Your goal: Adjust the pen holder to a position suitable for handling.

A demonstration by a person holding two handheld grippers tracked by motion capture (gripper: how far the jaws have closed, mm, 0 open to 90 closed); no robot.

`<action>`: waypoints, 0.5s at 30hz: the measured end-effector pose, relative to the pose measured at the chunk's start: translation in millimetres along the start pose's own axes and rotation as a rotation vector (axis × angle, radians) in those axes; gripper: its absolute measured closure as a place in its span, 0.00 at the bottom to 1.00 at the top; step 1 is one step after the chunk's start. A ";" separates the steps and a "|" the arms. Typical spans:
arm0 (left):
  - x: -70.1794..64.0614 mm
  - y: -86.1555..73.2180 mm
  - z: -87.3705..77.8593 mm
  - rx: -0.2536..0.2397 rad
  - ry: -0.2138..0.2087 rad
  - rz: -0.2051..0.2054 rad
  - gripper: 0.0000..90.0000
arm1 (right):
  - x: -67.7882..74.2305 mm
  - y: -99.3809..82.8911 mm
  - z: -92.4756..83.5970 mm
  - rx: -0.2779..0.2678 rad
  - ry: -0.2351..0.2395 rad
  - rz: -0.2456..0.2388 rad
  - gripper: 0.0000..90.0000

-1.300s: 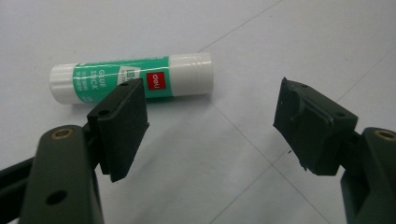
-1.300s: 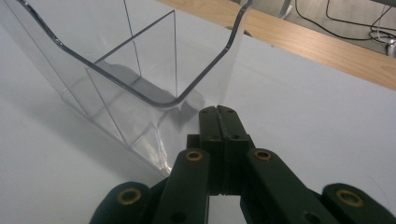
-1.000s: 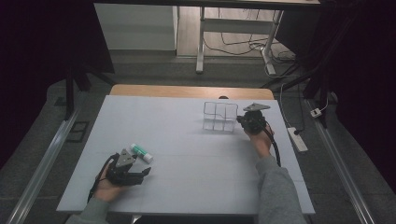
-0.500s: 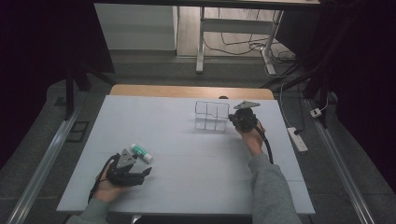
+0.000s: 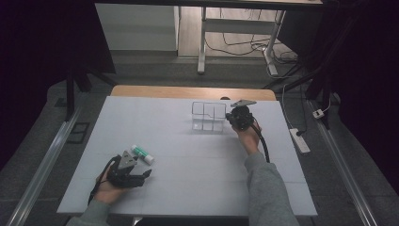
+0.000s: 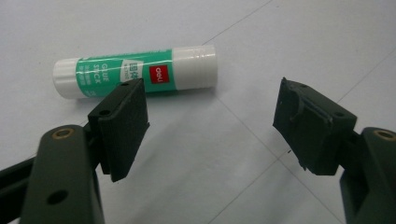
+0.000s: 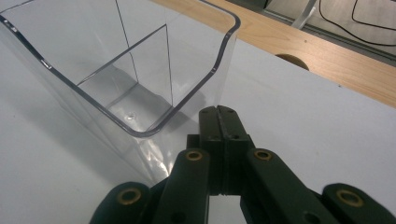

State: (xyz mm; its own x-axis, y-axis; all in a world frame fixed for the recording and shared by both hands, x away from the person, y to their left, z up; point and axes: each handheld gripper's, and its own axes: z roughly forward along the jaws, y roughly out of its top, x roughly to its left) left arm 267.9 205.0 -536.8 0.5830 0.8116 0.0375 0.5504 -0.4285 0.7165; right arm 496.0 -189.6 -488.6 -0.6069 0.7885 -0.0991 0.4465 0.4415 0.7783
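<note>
Left gripper (image 6: 210, 121) gapes wide just short of the glue stick (image 6: 135, 71) — right gripper (image 7: 219, 122), fingers pressed together and empty, touches the clear organizer (image 7: 140, 70).

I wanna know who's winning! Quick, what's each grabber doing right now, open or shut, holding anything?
Left gripper: open, holding nothing, glue stick lying just beyond it.
Right gripper: shut, holding nothing, beside the clear box.

Dim room around a lit desk

A pale grey rectangular desk (image 5: 188, 141) with a wooden far edge stands on grey floor (image 5: 155, 70); behind it white metal table legs (image 5: 202, 42), loose black cables (image 5: 235, 44) and a white power strip (image 5: 299, 140).
</note>
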 end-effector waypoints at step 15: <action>3.7 -1.6 0.1 0.002 0.000 -0.018 0.29 | 21.1 11.8 12.9 -0.017 0.022 -0.002 0.99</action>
State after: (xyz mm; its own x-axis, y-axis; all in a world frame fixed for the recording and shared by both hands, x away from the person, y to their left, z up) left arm 269.2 208.6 -537.9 0.5734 0.8189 0.0246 0.5621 -0.4151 0.7154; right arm 496.9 -162.3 -489.5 -0.6225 0.7777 -0.0874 0.4337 0.4358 0.7887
